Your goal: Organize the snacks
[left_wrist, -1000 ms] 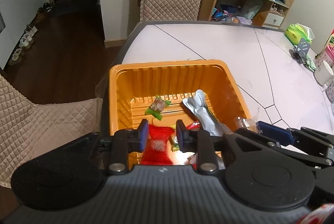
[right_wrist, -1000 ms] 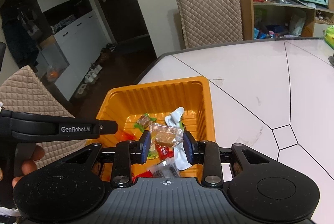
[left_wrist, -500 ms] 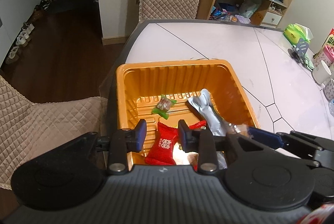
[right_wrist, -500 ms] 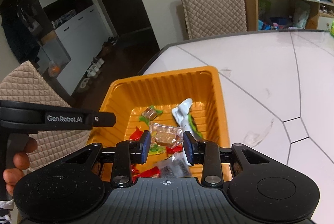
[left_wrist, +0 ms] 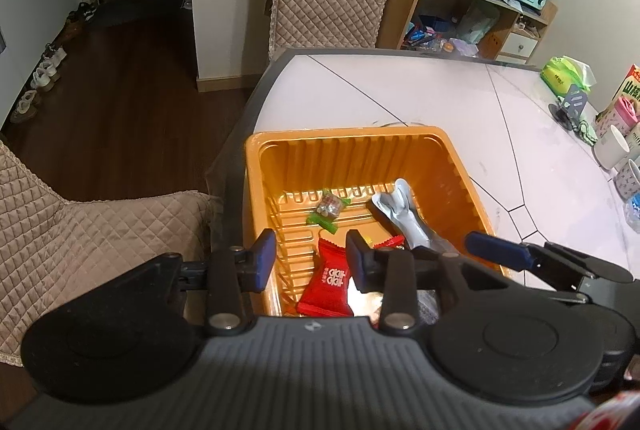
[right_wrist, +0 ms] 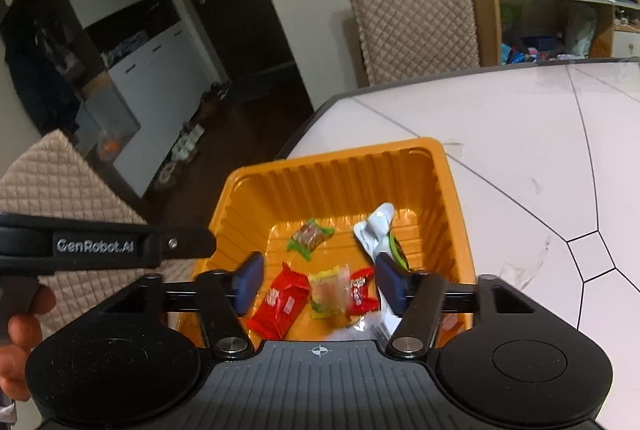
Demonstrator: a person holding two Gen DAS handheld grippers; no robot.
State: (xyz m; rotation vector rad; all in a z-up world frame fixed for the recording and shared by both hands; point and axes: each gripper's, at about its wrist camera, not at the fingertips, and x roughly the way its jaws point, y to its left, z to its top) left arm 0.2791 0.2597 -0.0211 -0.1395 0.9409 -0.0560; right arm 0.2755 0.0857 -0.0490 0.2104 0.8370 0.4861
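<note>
Orange plastic formed the tray (left_wrist: 348, 145) that sat at the table's (left_wrist: 420, 93) near corner, below and ahead of both sets of jaws. The left gripper (left_wrist: 310, 262) stood partly open and had just been opening; the red packet (left_wrist: 328, 280) lay on the tray floor in the gap, its right edge hidden behind the right-hand pad, so contact there could not be ruled out, though nothing looked pinched. The right gripper (right_wrist: 318, 284) had just been opening too and stood wide, empty. Beneath its gap, inside the tray, lay the clear-wrapped biscuit (right_wrist: 328, 290), flanked by a red packet (right_wrist: 280, 304) and a small red candy (right_wrist: 360, 290). Further ahead of the jaws rested a green-wrapped candy (left_wrist: 328, 209) and a silver pouch (left_wrist: 396, 209).

The risks seemed modest. The two grippers worked just beside each other over one tray, so a careless withdrawal could knock them together. A pad catching the tray's thin wall might tilt or drag the light tray toward the table edge. A wrapper clinging to a pad could lift back out.
</note>
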